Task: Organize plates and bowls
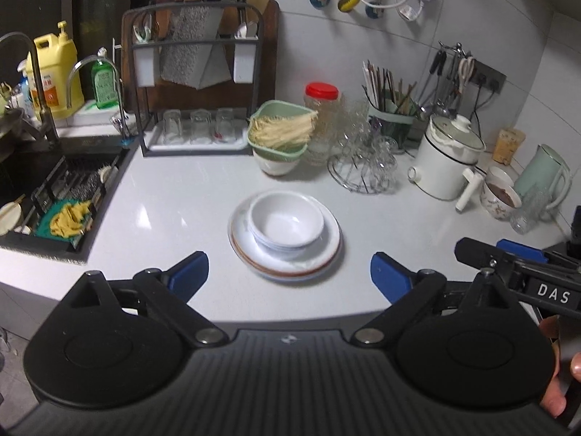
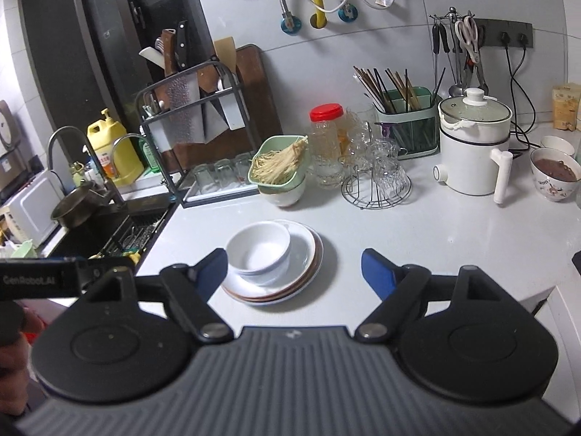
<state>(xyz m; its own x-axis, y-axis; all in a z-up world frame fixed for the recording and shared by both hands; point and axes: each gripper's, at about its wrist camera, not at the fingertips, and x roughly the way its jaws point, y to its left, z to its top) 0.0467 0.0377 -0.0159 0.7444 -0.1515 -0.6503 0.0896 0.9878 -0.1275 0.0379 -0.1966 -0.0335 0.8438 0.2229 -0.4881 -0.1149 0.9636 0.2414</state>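
Observation:
White bowls [image 1: 287,221] [image 2: 259,249], nested one in another, sit on a stack of white plates [image 1: 328,254] [image 2: 305,272] in the middle of the white counter [image 1: 174,200] [image 2: 454,239]. One plate shows a brown rim. My left gripper [image 1: 289,278] stands open just in front of the stack, nothing between its blue pads. My right gripper [image 2: 295,272] is open too, its left fingertip [image 2: 214,270] close to the bowls' near left side; whether it touches them I cannot tell. The right gripper [image 1: 508,254] also shows at the right edge of the left wrist view.
A green basket of straw [image 1: 281,129] [image 2: 279,167] on a white bowl stands behind the stack. A glass rack [image 1: 363,167] [image 2: 377,178], red-lidded jar [image 1: 321,109], white cooker pot [image 1: 446,160] [image 2: 472,145] and filled cup [image 2: 553,174] stand right. The sink [image 1: 54,196] lies left, a dish rack [image 1: 196,83] behind it.

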